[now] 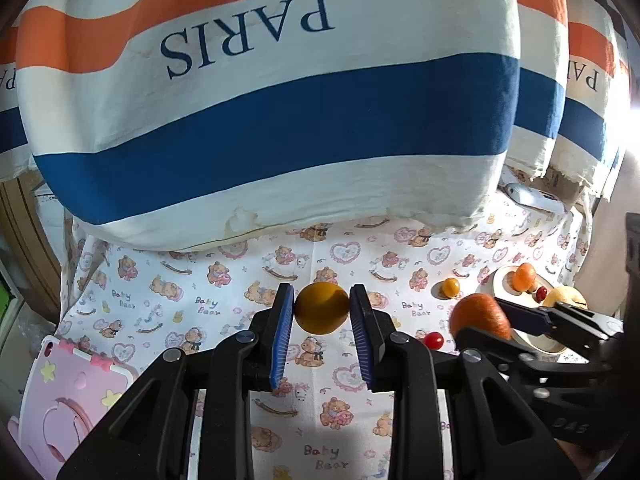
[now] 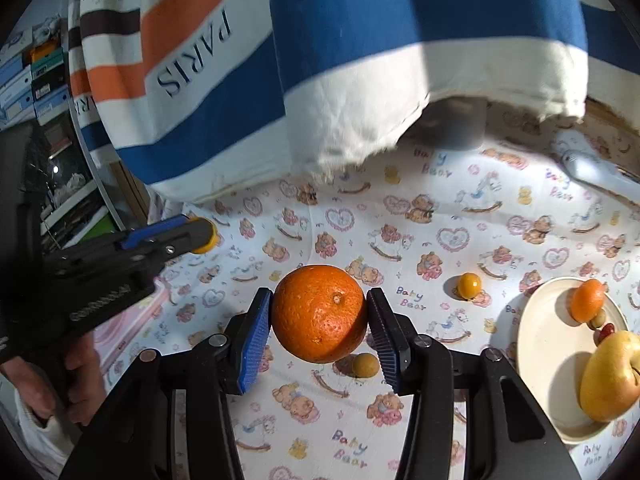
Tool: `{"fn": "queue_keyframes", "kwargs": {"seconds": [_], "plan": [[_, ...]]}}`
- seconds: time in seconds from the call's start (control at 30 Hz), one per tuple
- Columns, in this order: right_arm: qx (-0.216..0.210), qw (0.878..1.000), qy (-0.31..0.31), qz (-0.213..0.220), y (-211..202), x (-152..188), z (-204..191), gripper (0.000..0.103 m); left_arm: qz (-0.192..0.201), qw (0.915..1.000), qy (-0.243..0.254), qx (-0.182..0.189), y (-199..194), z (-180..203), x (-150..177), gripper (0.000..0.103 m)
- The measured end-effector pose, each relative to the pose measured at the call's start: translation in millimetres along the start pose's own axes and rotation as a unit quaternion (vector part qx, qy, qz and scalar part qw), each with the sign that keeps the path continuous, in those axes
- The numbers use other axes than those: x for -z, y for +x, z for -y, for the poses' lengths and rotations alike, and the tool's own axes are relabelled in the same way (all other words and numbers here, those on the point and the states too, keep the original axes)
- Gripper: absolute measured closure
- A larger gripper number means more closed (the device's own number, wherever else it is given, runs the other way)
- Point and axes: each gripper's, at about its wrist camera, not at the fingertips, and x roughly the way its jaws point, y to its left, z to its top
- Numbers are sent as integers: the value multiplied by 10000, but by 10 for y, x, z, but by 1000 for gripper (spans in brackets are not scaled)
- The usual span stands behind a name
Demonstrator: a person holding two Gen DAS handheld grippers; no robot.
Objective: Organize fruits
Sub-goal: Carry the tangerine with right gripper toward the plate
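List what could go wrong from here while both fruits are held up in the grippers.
1. The orange is round and pinched only at its sides by the right gripper; it could slip and drop onto the small yellow fruit below.
2. The plate already holds an apple and a tangerine; adding more could knock them off.
3. The left gripper holds a small yellow-orange fruit; squeezing might bruise it.

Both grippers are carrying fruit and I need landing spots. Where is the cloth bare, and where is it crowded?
Bare: the bear-print cloth between the striped PARIS cushion and the loose small yellow fruit. Crowded: the cream plate, already bearing an apple, a small orange and smaller fruits.
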Motion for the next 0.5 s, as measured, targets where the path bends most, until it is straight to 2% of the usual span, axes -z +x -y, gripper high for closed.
{"fn": "queue_keyframes", "kwargs": {"seconds": [0.23, 0.5], "plan": [[206, 9993, 28, 299, -355, 72, 80, 53, 220, 9996, 103, 174, -157, 78, -16, 75], [587, 9964, 401, 455, -747, 228, 509, 53, 461, 9984, 189, 251, -401, 189, -39, 75]]}}
